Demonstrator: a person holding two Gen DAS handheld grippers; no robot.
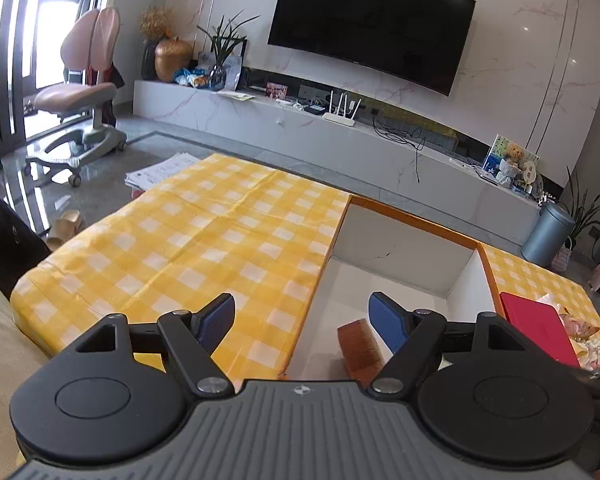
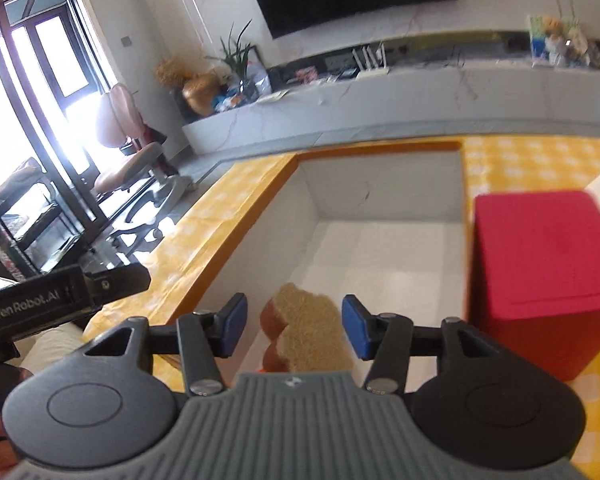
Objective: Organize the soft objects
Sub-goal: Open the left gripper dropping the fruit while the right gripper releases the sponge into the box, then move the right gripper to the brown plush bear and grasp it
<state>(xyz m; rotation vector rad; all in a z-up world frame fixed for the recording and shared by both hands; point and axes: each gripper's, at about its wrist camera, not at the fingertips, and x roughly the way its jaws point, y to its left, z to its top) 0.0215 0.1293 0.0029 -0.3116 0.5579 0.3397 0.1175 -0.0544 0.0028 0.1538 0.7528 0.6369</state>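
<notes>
Right hand-held gripper (image 2: pixel 294 326) hangs over the near end of the white box (image 2: pixel 384 184), jaws spread, nothing pinched; the soft brown-and-tan sponge-like piece (image 2: pixel 306 334) sits inside the box at its near end, between the blue pads (image 2: pixel 234 322) in the frame but apparently below them, contact cannot be told; left hand-held gripper (image 1: pixel 302 320) also spread and empty, straddling the box's left wall with one finger over the checkered counter (image 1: pixel 204 232) and the other over the box interior, where the same piece shows just beside its right pad; risk: if the right gripper closes now it may re-grab the piece and drag it back out when lifting; the piece looks light and squashy, so a brush from either pad could tip or shove it against the near wall; left gripper's finger is close to the orange rim, a sideways move could knock the wall and shift the whole box; red box (image 2: pixel 540 276) stands just beside the white box's right wall and crowds the right gripper's path to that side, a sweep right could hit it; more items, pale and pinkish, lie behind the red box at the right counter edge (image 1: pixel 580 336), too small to name, likely the next soft things; reaching them means going over or around the red box; right view is motion-blurred, so fine contact is uncertain
</notes>
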